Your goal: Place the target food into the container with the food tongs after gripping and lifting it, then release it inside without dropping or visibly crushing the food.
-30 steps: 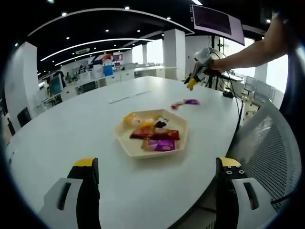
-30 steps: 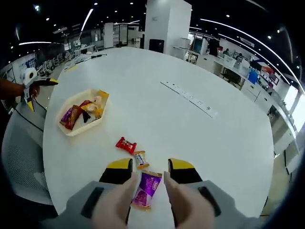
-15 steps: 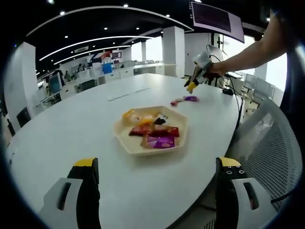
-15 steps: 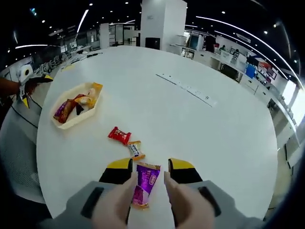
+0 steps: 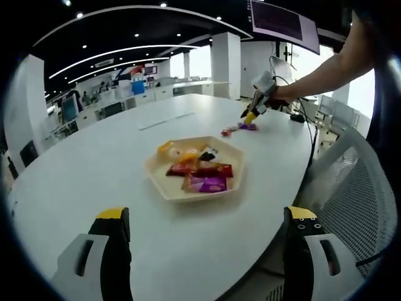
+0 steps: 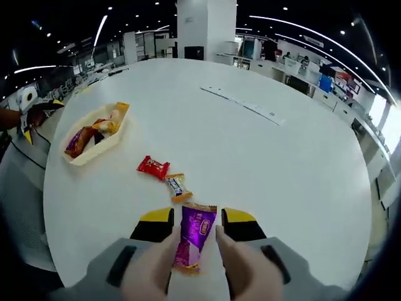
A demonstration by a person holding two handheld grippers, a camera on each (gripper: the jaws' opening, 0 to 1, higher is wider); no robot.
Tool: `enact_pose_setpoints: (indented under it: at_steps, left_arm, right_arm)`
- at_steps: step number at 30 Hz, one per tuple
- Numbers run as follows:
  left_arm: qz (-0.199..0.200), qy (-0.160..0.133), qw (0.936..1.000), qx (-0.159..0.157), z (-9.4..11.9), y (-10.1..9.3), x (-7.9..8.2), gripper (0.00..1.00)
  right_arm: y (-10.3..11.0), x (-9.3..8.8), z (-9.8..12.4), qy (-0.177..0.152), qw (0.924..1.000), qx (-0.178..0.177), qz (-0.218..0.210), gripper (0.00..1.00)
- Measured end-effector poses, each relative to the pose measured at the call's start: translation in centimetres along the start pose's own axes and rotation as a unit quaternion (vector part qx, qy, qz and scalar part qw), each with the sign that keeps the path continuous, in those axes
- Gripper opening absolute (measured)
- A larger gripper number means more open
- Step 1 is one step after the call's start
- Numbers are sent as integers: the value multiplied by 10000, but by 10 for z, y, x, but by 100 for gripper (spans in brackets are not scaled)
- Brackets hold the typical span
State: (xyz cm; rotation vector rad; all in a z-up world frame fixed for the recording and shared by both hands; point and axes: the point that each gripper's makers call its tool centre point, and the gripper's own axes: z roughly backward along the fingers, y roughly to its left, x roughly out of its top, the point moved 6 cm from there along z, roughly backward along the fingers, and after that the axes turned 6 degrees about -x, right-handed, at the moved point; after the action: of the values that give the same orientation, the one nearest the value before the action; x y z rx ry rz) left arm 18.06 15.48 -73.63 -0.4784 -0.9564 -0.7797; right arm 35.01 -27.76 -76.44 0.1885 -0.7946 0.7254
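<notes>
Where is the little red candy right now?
In the right gripper view, the small red wrapped candy lies on the white round table, between the beige hexagonal tray and an orange-ended candy.

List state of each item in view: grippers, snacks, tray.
Right gripper: jaws astride the purple packet, grip unclear.
Purple packet: between the right jaws, over the table.
Red packet: loose on the table.
Small striped candy: loose on the table, next to the red packet.
Tray: flat on the table, holding several wrapped snacks.
Left gripper: jaws wide open, empty.
</notes>
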Motion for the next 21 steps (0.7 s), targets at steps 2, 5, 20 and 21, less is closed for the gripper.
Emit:
enact_pose_setpoints:
  at_steps: [2,5,20,21]
  left_arm:
    - [-5,4,10000,0,0,0,0,99]
    - [2,-2,10000,1,0,1,0,99]
    - [6,-51,10000,30,1,2,2,99]
    - [8,-53,10000,31,1,2,2,99]
  right_arm:
    - [0,0,0,1,10000,-3,-24,29]
    - [4,-2,-2,83,9999,23,-61,29]
    - [2,-7,-8,337,9989,-218,-260,20]
    - [2,-7,-9,347,9988,-224,-266,20]
